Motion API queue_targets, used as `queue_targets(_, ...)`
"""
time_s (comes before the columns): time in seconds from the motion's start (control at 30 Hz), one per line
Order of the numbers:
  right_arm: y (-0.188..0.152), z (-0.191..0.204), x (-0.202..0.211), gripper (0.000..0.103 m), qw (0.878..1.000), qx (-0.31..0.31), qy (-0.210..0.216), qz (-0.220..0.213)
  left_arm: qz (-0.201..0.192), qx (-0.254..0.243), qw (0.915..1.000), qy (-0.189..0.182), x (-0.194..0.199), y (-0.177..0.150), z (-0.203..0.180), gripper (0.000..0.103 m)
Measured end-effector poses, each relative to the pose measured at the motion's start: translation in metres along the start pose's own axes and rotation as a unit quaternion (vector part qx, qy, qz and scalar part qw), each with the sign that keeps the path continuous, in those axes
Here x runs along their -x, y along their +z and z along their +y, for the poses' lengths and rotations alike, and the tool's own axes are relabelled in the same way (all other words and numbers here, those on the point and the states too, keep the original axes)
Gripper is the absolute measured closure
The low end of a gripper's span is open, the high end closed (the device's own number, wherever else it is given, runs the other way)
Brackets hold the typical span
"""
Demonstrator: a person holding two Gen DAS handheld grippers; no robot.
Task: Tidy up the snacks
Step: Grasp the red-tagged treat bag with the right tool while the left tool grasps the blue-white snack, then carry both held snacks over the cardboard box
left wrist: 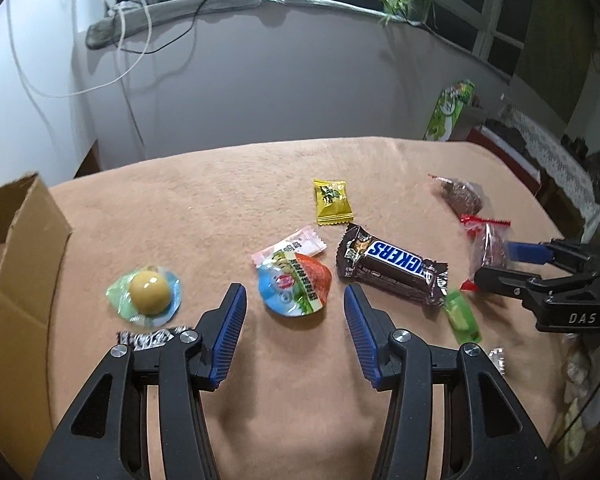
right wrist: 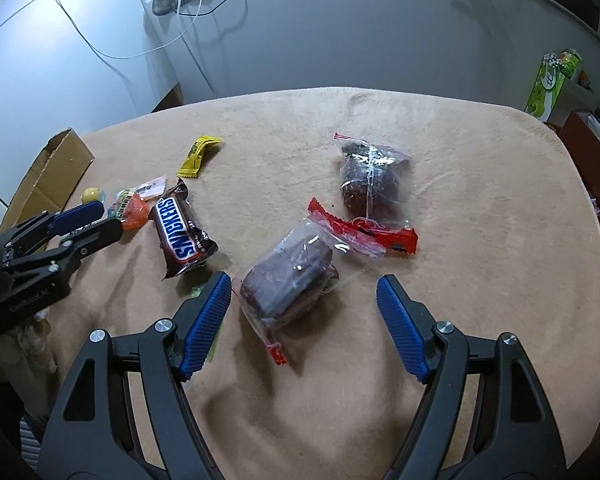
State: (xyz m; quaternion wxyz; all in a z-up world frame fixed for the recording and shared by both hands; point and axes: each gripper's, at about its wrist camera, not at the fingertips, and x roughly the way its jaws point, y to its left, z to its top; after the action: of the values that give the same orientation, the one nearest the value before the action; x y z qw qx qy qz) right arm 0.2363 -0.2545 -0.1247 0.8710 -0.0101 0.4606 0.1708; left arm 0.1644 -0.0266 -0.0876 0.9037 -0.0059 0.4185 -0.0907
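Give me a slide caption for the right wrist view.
Open right gripper poised over a clear-wrapped brown cake, Snickers bar alongside.

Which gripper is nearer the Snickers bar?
Left. The left gripper hovers open just beside the Snickers bar; the right gripper sits farther off, straddling a clear-wrapped cake.

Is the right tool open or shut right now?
Open. The right tool has its blue pads spread wide on either side of the wrapped brown cake, not gripping it.

Bare blanket [right wrist: 480,200] right of clear-wrapped cakes [right wrist: 288,284], Snickers bar [left wrist: 394,266] crowding jelly cup [left wrist: 296,286], cardboard box [left wrist: 16,256] walling left edge
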Motion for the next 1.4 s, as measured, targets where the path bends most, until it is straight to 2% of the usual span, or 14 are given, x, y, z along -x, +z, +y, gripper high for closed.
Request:
queue_targets(0.17, 0.003, 0.002, -0.005, 0.025, 1.0, 0.005, -0.003, 0.001, 0.011, -0.028, 0.9992, 0.026, -0.014, 0.003, -0.007, 0.053)
queue_targets(0.47, 0.01, 0.004, -0.012, 0.025, 1.0, 0.002, -0.005, 0.0, 0.021, -0.039, 0.9984, 0.036, -0.022, 0.005, -0.011, 0.056)
queue_targets(0.5, 0.01, 0.003, -0.011, 0.03, 1.0, -0.002, -0.003, -0.002, 0.02, -0.04, 0.9984, 0.035, -0.022, 0.005, -0.011, 0.062)
queue_targets(0.6, 0.01, -0.001, -0.009, 0.041, 1.0, -0.006, -0.007, -0.002, 0.019, -0.041, 0.9984, 0.034, -0.022, 0.005, -0.012, 0.064)
queue_targets(0.83, 0.008, -0.007, -0.006, 0.053, 1.0, -0.012, 0.0, 0.0, 0.016, -0.03, 0.9991, 0.027, -0.021, 0.006, -0.008, 0.068)
queue_targets(1.03, 0.003, -0.012, -0.001, 0.057, 1.0, -0.02, 0.005, -0.002, 0.013, -0.02, 0.9995, 0.02, -0.016, 0.006, -0.003, 0.069)
queue_targets(1.4, -0.006, -0.017, 0.022, 0.058, 0.999, -0.03, 0.01, -0.015, -0.003, -0.008, 0.9999, 0.008, 0.006, 0.003, -0.003, 0.069)
